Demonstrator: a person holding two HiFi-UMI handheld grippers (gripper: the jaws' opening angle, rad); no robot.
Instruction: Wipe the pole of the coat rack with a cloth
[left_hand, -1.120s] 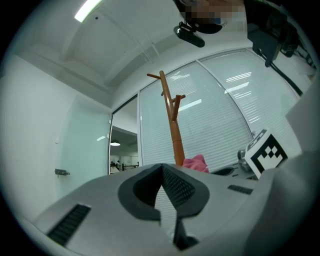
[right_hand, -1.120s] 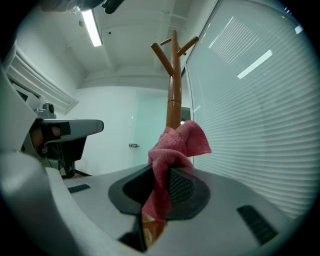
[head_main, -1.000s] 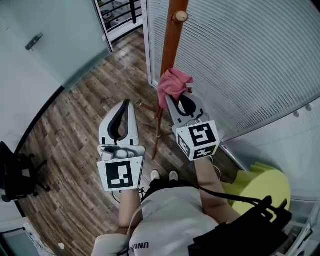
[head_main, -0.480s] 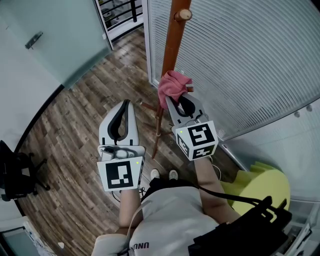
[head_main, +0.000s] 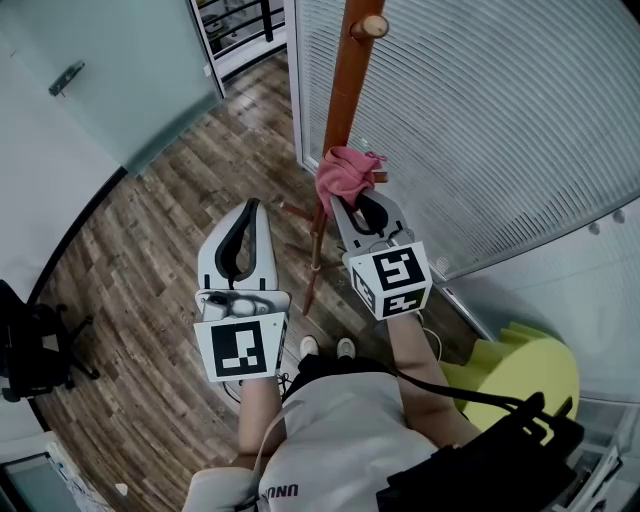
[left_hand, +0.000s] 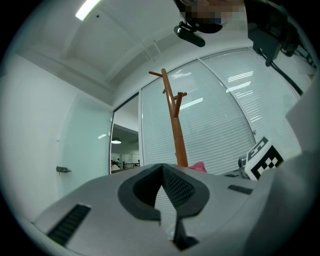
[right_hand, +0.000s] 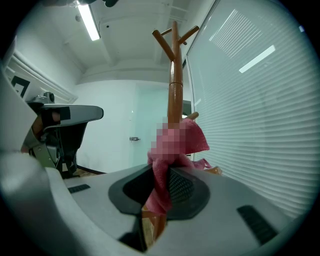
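The coat rack's wooden pole (head_main: 345, 80) rises in front of the blinds, with a peg (head_main: 370, 27) near the top; it also shows as the pole (left_hand: 175, 127) and pole (right_hand: 174, 97) in the gripper views. My right gripper (head_main: 342, 205) is shut on a pink cloth (head_main: 343, 172), pressing the cloth (right_hand: 176, 142) against the pole's lower part. My left gripper (head_main: 252, 207) is shut and holds nothing, to the left of the pole and apart from it. The rack's legs (head_main: 312, 262) spread out on the floor below.
White blinds behind glass (head_main: 480, 110) stand right behind the rack. A frosted glass door (head_main: 110, 70) is at the left. Wooden floor (head_main: 150, 250) lies below. A black chair (head_main: 30, 350) is at far left, a yellow stool (head_main: 520, 375) at lower right.
The right gripper with the cloth has shifted slightly up along the pole. The left gripper has stayed in place.
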